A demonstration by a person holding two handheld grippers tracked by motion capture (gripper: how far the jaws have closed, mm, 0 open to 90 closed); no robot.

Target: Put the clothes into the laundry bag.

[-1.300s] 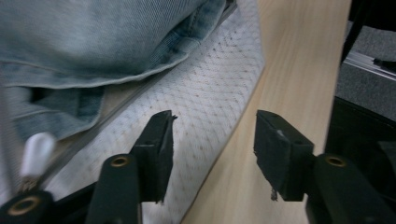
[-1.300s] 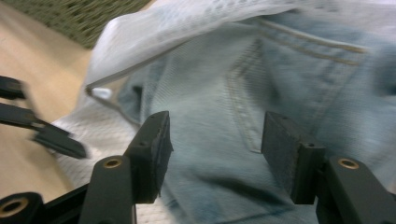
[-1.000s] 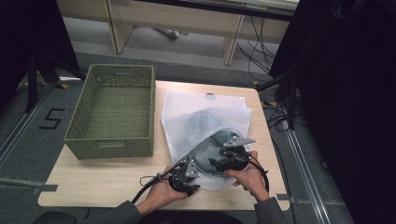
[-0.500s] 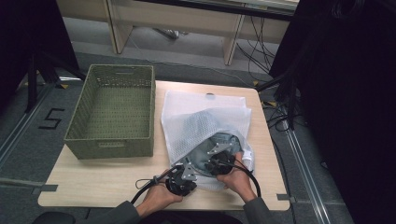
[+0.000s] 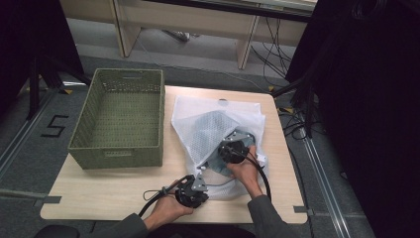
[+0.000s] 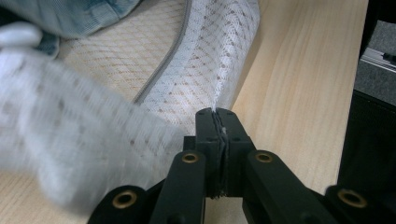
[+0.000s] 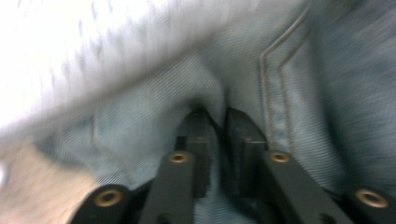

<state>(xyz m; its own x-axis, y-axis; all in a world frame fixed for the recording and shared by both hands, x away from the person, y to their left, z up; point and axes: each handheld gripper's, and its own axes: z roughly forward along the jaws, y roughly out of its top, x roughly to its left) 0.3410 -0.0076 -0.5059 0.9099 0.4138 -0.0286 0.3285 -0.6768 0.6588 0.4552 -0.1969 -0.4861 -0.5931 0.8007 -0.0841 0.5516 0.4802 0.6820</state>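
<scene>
High view shows a light wooden worktop (image 5: 114,193) with a green woven basket (image 5: 121,119) standing on its left part and a white mesh laundry bag (image 5: 208,111) spread over the right part, a blue denim garment (image 5: 210,126) showing through the mesh. The person's forearms come in from the near edge. The left tool (image 5: 192,191) sits at the bag's near edge, close to the front of the worktop, its cable looping off to the left. In the left gripper view its jaws are pressed together on a thin fold of the bag's mesh hem (image 6: 219,100), with the bag's grey piping running just beside it and bare wood to the right. The right tool (image 5: 233,148) lies farther in, over the middle of the bag, the hand (image 5: 245,171) behind it resting on the mesh. In the right gripper view the picture is blurred, but the jaws appear to be pinching a bunched fold of the denim garment (image 7: 299,107), a stitched seam running just beside them and white mesh across the top. The basket stands apart from the bag.
</scene>
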